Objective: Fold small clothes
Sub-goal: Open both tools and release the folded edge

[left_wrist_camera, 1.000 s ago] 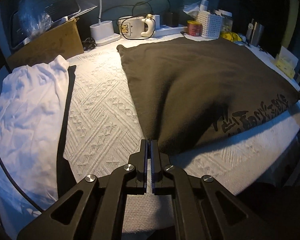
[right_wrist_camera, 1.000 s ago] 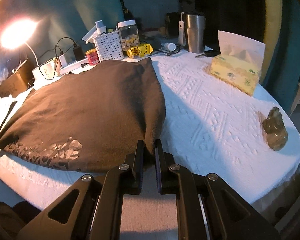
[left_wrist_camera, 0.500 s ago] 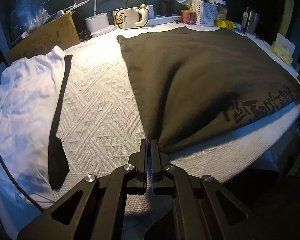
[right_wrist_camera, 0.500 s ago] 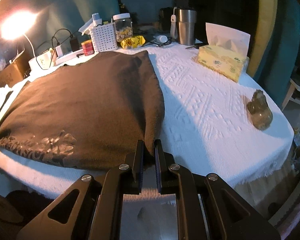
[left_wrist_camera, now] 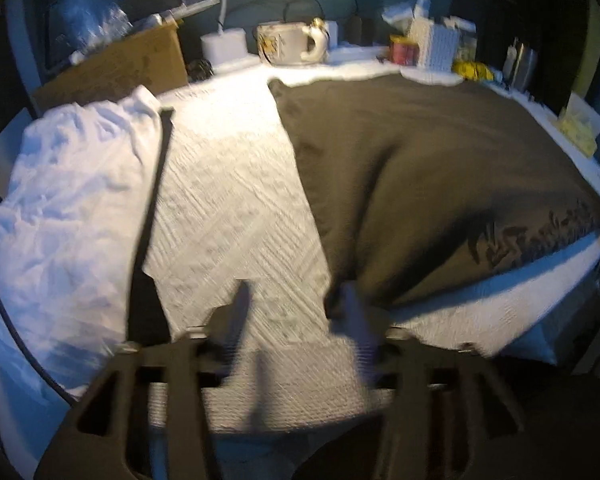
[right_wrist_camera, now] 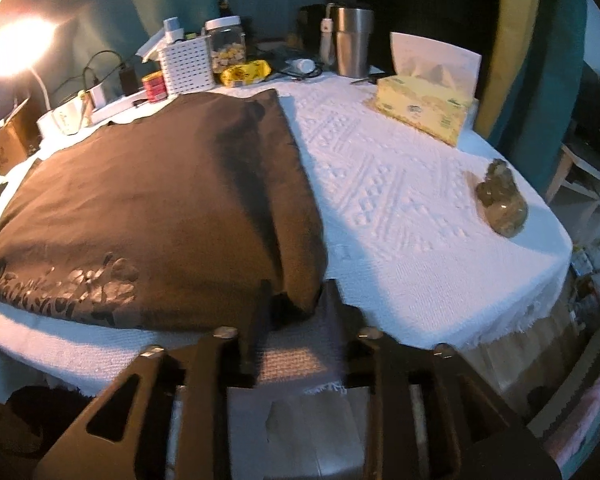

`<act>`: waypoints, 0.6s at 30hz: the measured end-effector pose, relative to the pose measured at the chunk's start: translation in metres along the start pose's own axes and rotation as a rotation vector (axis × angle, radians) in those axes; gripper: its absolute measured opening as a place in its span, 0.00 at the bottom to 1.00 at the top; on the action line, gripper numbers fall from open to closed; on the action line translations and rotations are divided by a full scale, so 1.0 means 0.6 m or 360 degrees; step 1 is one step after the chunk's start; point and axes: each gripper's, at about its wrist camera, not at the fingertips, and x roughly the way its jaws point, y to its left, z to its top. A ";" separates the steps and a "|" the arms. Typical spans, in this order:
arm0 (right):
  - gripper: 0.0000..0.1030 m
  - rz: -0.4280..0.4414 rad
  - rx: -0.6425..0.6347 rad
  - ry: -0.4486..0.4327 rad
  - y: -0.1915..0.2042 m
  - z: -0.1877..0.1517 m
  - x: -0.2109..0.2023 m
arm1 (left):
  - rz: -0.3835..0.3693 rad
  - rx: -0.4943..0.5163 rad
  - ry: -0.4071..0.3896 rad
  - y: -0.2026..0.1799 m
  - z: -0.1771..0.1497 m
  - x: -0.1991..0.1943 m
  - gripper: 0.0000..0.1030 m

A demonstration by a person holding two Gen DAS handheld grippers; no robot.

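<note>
A dark brown garment [left_wrist_camera: 432, 176] with a black print lies spread flat on the white textured tablecloth [left_wrist_camera: 228, 208]; it also shows in the right wrist view [right_wrist_camera: 152, 208]. My left gripper [left_wrist_camera: 294, 300] is open at the garment's near left corner, its right finger touching the cloth edge. My right gripper [right_wrist_camera: 296, 300] is open, its jaws standing either side of the garment's near right corner. Neither holds the cloth. The left view is blurred.
A crumpled white garment [left_wrist_camera: 72, 216] with a black strip lies at the left. A cardboard box [left_wrist_camera: 112, 68], lamp base, mug, basket [right_wrist_camera: 186, 64], jar, steel tumbler [right_wrist_camera: 352, 40], tissue box [right_wrist_camera: 424, 104] and a small figurine [right_wrist_camera: 502, 204] stand around the table's back and right.
Both grippers were shut on the garment's near corners; now both have opened and let the corners drop onto the table.
</note>
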 end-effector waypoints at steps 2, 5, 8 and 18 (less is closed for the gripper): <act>0.53 0.0000 0.0036 -0.0003 -0.004 -0.001 -0.007 | 0.0019 -0.0016 -0.0069 0.004 0.009 -0.013 0.72; 0.54 -0.0019 0.0054 0.0008 -0.004 -0.002 -0.014 | 0.0004 -0.0044 -0.0086 0.009 0.024 -0.015 0.73; 0.55 -0.0003 0.0080 0.0018 -0.002 -0.002 -0.020 | 0.0010 -0.0066 -0.0086 0.005 0.037 -0.012 0.73; 0.74 0.0135 0.0263 0.0063 0.012 -0.009 -0.023 | -0.0038 0.0047 -0.0202 -0.032 0.089 -0.016 0.73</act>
